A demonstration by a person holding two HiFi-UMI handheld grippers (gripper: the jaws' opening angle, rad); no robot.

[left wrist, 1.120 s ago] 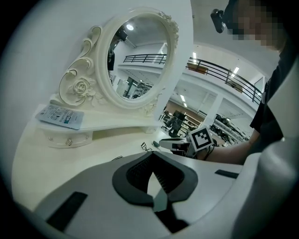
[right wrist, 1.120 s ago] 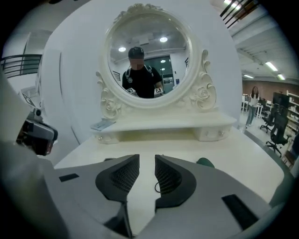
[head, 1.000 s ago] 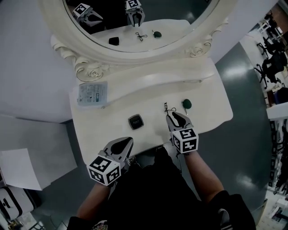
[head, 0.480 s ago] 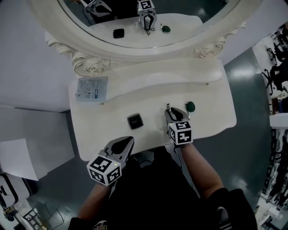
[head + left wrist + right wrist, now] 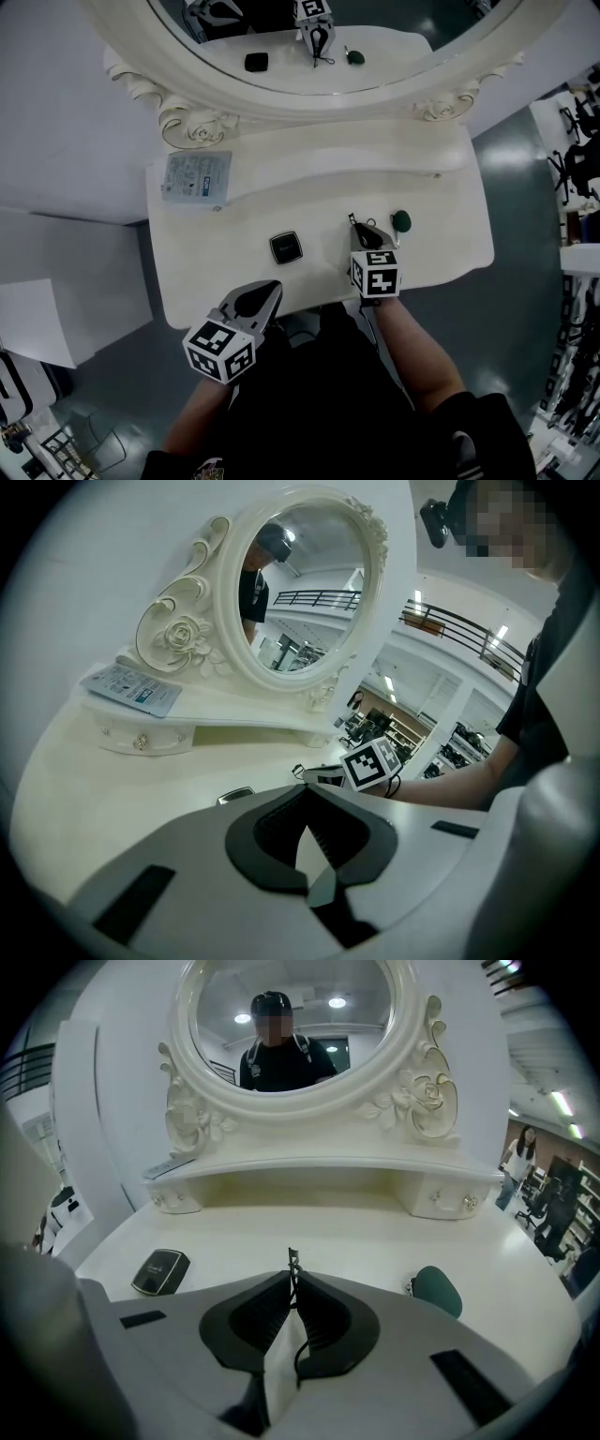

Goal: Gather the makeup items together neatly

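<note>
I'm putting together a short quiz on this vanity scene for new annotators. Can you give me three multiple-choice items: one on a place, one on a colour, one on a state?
1. Where does the packet lie?
A) on the raised shelf
B) on the floor
C) at the table's front edge

2. What colour is the small rounded item just right of the right gripper?
A) red
B) green
C) yellow

3. How do the right gripper's jaws stand?
A) wide apart and empty
B) closed on the small rounded item
C) closed on a thin black wire item

Answers:
1 A: the head view shows it up on the shelf, left of centre.
2 B: it looks dark green in the head view and the right gripper view.
3 C: the right gripper view shows the jaws, which have just been closing, pinching the thin black wire item.
</note>
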